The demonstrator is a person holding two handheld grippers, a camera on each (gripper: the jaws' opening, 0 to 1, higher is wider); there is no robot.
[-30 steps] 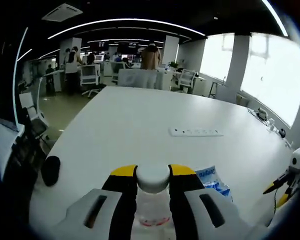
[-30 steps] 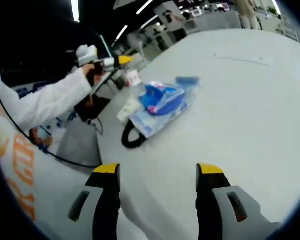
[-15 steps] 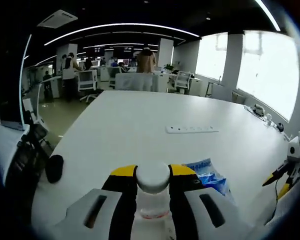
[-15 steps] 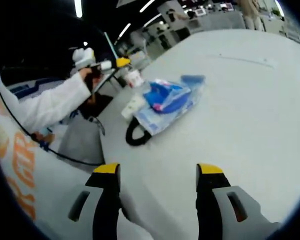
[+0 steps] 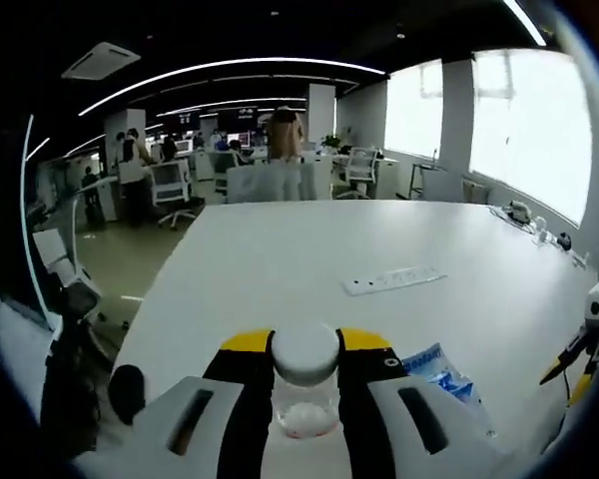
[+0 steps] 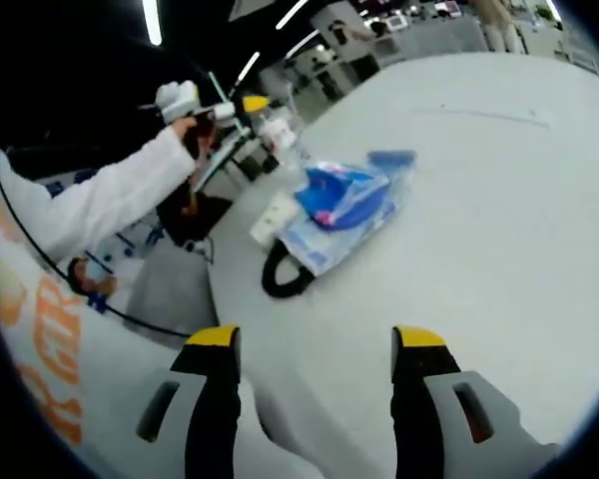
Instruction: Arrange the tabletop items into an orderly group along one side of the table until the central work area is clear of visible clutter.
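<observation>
Two yellow-tipped jaws of the left gripper [image 5: 304, 359] are closed on the neck of a clear plastic bottle with a white screw cap [image 5: 304, 384], held upright just above the near edge of the white table [image 5: 280, 259]; the bottle's lower body is cut off at the bottom of the left gripper view, and a faint red mark on it is too blurred to read. Beside the right jaw lies a crinkled blue-and-white plastic pack [image 5: 441, 374], partly hidden behind that jaw, its printing not legible. A small dark rounded object [image 5: 127, 387] sits at the near left edge of the table; what it is cannot be told. Farther on, toward the middle of the table, lies a long flat white power strip [image 5: 393, 279]. At the right edge, the yellow-tipped right gripper [image 5: 582, 351] is cut off by the frame. Beyond the table are office desks, chairs and standing people, small and blurred.

In the right gripper view, the right gripper [image 6: 314, 344] has its jaws wide apart with nothing between them, above smooth bare table [image 6: 499, 230]. Ahead lies the same glossy pack [image 6: 344, 205], rumpled, with a black loop [image 6: 285, 274] curling from beneath its near end. Past it, near the table's far edge, a white-sleeved arm [image 6: 105, 200] holds the left gripper [image 6: 235, 108] with the bottle [image 6: 278, 135], small and hard to make out.
</observation>
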